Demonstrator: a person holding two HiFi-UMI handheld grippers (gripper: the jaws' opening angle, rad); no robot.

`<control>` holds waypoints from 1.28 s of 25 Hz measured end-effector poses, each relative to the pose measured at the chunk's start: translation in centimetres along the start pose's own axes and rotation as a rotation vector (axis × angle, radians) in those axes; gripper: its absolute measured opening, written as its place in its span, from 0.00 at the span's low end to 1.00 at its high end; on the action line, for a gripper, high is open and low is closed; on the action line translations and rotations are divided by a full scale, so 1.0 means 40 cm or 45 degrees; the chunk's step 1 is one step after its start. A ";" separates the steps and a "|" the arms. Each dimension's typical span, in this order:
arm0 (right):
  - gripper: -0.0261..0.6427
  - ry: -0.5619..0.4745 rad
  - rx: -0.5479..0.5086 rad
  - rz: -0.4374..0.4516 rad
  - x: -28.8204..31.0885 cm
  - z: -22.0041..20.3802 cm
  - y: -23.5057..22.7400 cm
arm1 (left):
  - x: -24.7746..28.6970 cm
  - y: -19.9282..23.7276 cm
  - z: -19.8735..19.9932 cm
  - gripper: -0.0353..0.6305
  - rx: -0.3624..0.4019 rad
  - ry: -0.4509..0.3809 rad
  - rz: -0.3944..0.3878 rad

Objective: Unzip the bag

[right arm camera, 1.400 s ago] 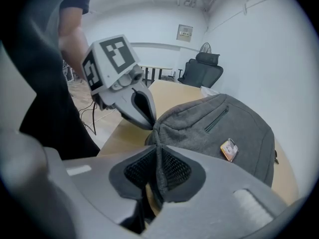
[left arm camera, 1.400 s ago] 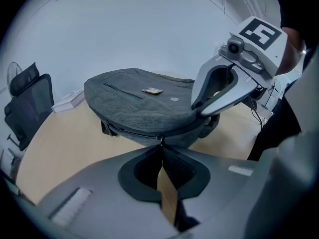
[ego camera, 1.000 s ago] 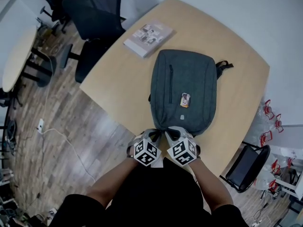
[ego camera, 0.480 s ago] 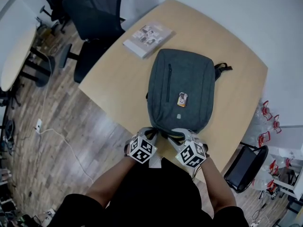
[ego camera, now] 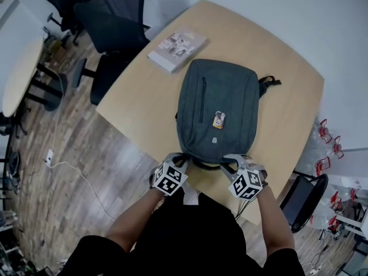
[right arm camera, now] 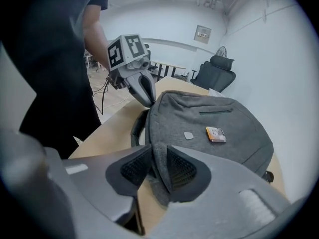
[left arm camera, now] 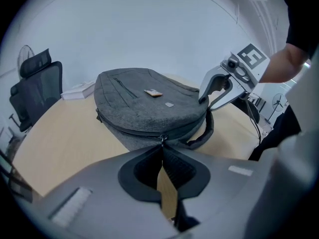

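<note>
We see the dark grey cloth backpack (ego camera: 215, 111) lying flat in the middle of the pale wooden table (ego camera: 290, 105). At the backpack's 7 o'clock corner, our left gripper (ego camera: 180, 157) is pinched tight on the small metal zip pull (left arm camera: 162, 140). At 5 o'clock, our right gripper (ego camera: 231, 159) has just been opening wider, and its jaws squeeze a thick fold of the backpack.

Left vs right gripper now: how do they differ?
The left gripper is shut on the zipper pull; the right gripper holds a thicker fold of the bag, jaws just opened wider. Left is at the bag's near-left corner, right at its near-right. Both point down at its near edge.
</note>
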State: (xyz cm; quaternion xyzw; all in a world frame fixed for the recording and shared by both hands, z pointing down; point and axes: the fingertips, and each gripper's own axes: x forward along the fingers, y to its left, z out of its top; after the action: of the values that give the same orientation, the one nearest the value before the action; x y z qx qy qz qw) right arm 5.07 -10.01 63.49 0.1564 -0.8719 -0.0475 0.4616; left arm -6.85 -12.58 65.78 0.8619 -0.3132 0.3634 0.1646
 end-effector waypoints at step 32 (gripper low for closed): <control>0.10 -0.054 0.339 -0.131 0.137 0.188 -0.008 | -0.050 0.011 -0.014 0.09 -0.119 0.135 0.002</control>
State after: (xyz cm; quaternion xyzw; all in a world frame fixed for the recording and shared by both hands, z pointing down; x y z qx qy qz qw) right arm -3.88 -12.50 63.46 0.2599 -0.8709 0.0417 0.4150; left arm -8.52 -11.81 64.72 0.8324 -0.3214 0.3938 0.2208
